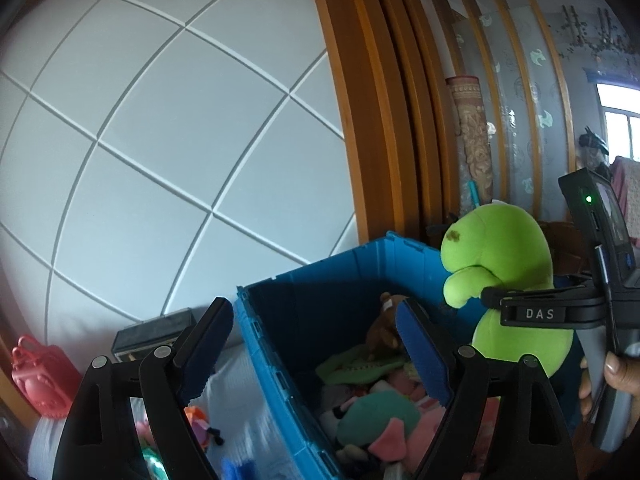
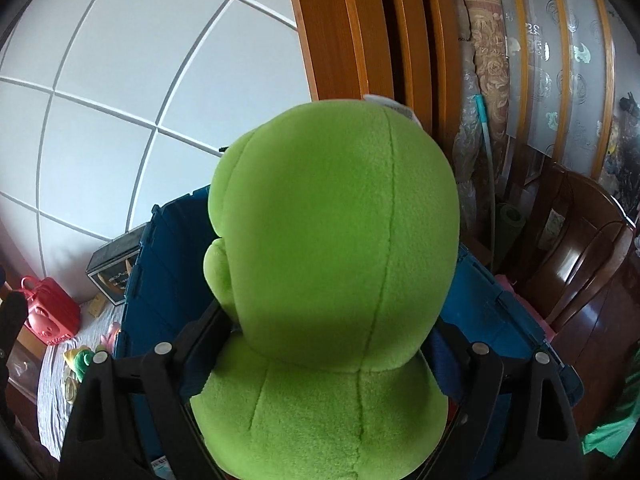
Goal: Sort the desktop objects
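The big blue plastic bin (image 1: 288, 320) is standing open, and it is already holding a pile of soft toys (image 1: 372, 412) in green, pink and brown. The bright green plush toy with a round head (image 2: 336, 240) is hanging in the air over the far side of the bin, up above its rim. The right tool (image 2: 328, 352) is squeezing the toy around its neck, one finger on each side, so the toy is being held tight. The left tool (image 1: 316, 344) is waiting near the front of the bin with its two blue-padded fingers (image 1: 420, 356) wide apart and nothing between them. It looks like the step in hand is dropping this toy in with the others. The next move will likely need the right tool to go down a bit, over the pile, and then let go. A few small toys (image 2: 80, 360) are lying on the white cloth beside the bin, so more sorting seems to be waiting.
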Action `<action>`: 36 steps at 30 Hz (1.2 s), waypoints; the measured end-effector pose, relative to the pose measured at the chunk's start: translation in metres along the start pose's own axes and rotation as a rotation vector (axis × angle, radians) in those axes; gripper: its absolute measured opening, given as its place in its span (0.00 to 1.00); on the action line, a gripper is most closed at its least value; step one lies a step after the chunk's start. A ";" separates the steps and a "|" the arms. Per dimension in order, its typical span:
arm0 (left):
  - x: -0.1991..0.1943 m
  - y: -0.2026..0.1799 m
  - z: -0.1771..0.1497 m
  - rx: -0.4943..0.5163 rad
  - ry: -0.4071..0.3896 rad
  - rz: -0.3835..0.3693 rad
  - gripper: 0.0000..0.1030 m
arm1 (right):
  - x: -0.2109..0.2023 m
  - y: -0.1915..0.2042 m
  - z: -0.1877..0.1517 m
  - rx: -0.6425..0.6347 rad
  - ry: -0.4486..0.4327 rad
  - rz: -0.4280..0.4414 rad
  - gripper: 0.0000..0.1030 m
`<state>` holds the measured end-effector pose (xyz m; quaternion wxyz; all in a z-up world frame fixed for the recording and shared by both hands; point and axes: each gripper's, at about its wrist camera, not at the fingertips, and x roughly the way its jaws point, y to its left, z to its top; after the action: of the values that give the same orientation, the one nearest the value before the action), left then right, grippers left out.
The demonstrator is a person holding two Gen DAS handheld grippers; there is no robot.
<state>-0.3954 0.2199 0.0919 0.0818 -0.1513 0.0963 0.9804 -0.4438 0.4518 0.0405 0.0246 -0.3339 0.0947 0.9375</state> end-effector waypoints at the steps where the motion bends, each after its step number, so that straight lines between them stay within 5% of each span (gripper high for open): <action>1: -0.004 0.002 -0.001 -0.002 -0.005 0.003 0.82 | -0.002 0.002 0.001 0.001 -0.002 -0.002 0.87; 6: -0.021 0.014 -0.002 -0.018 -0.023 0.010 0.82 | -0.013 0.015 0.006 -0.057 -0.049 -0.061 1.00; 12: -0.042 0.035 -0.006 -0.042 -0.042 0.035 0.82 | -0.043 0.025 0.006 -0.051 -0.115 -0.005 1.00; 22: -0.097 0.082 -0.056 -0.030 -0.082 0.135 0.90 | -0.102 0.059 -0.055 -0.053 -0.249 0.156 1.00; 36: -0.170 0.202 -0.117 -0.106 -0.100 0.264 0.98 | -0.147 0.177 -0.104 -0.137 -0.309 0.301 1.00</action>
<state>-0.2412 -0.0225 0.0684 -0.0513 -0.0923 0.0595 0.9926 -0.2848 0.2603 0.0828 -0.1239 -0.1693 0.0746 0.9749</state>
